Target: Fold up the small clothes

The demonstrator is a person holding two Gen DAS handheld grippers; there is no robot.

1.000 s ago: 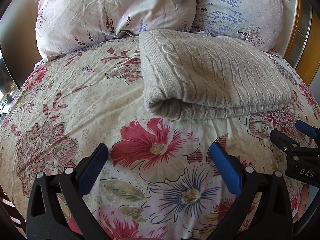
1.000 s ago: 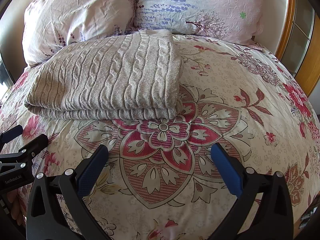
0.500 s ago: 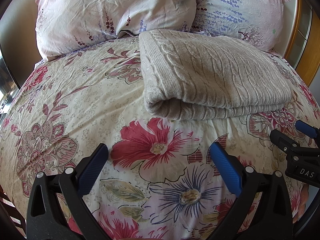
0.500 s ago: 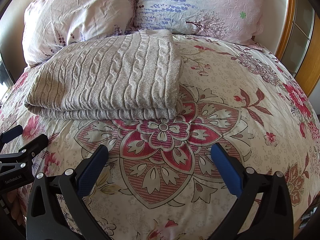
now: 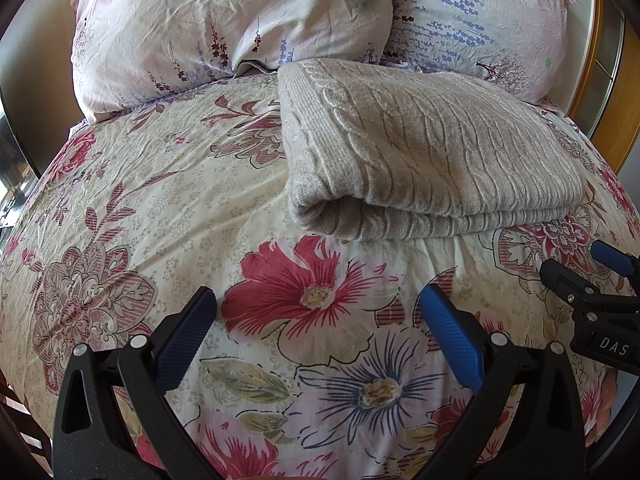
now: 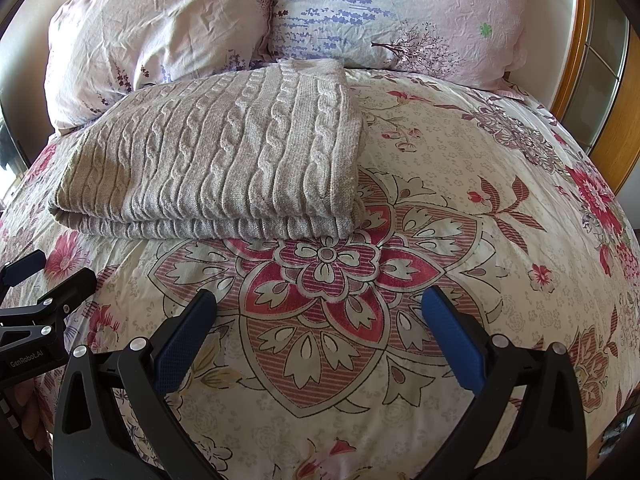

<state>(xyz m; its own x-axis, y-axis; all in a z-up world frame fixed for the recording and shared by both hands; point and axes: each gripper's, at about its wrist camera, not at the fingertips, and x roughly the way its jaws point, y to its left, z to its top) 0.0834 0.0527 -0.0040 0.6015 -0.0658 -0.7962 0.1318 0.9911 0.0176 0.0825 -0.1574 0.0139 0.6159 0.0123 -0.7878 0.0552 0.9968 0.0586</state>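
Observation:
A beige cable-knit sweater point(image 5: 424, 160) lies folded into a flat rectangle on the floral bedspread, its folded edge facing me. It also shows in the right wrist view point(image 6: 224, 168). My left gripper point(image 5: 316, 316) is open and empty, hovering over the bedspread short of the sweater's left front corner. My right gripper point(image 6: 318, 316) is open and empty, short of the sweater's right front corner. Each gripper shows at the edge of the other's view: the right one point(image 5: 592, 276), the left one point(image 6: 44, 280).
The floral bedspread point(image 5: 160, 216) covers the bed. Two pink floral pillows point(image 5: 232, 20) point(image 6: 400, 12) lean at the head, just behind the sweater. A wooden headboard frame point(image 6: 600, 80) stands at the right.

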